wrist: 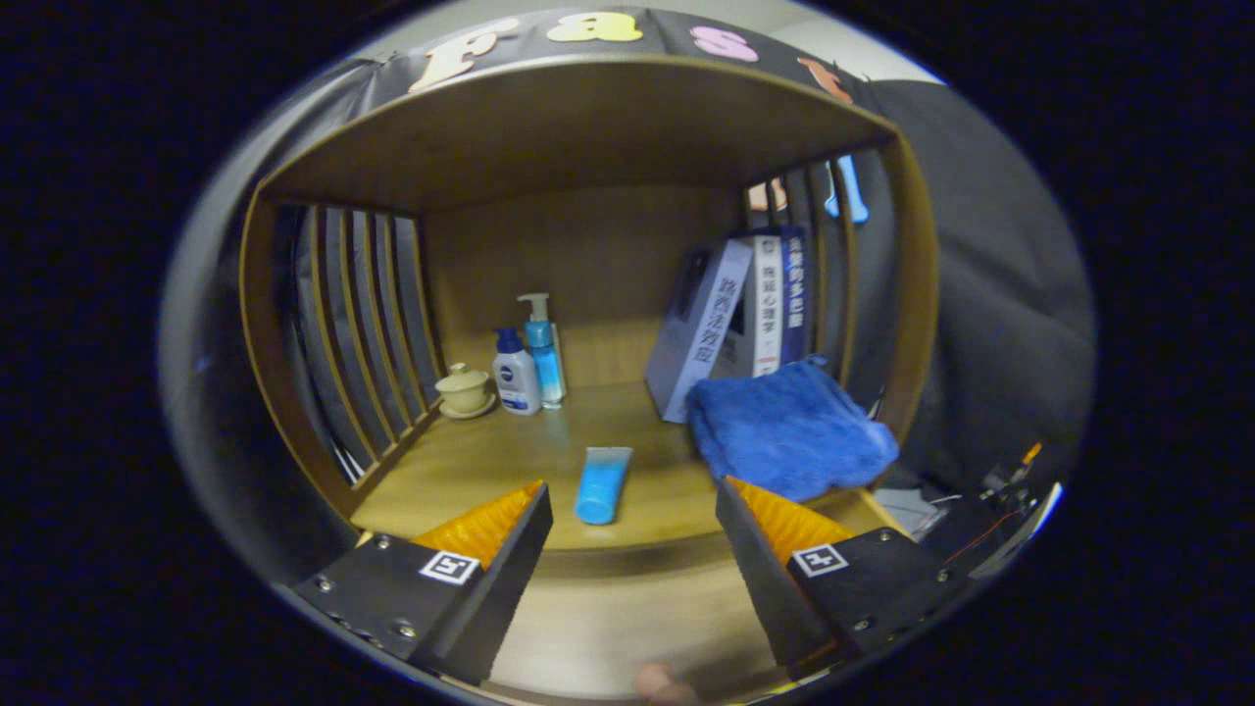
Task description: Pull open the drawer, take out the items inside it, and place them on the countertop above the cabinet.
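The gripper [632, 515] hangs in front of a wooden shelf unit, its two fingers spread wide apart with nothing between them. Just ahead of the fingers, one blue tube [602, 484] lies on the countertop [471, 461] near its front edge, cap end pointing toward the gripper. One folded blue towel [789, 429] rests at the front right corner, just beyond the right finger and apart from the tube. Behind the towel, three books [747, 319] stand against the slatted right side, the nearest one tilted, leaning on the others. Toward the back left corner stand two bottles: a white bottle with a dark blue cap [516, 374] and, touching it on the right, a blue pump bottle [542, 351]. One small lidded cup on a saucer [464, 390] sits just left of them, beside the left slats.
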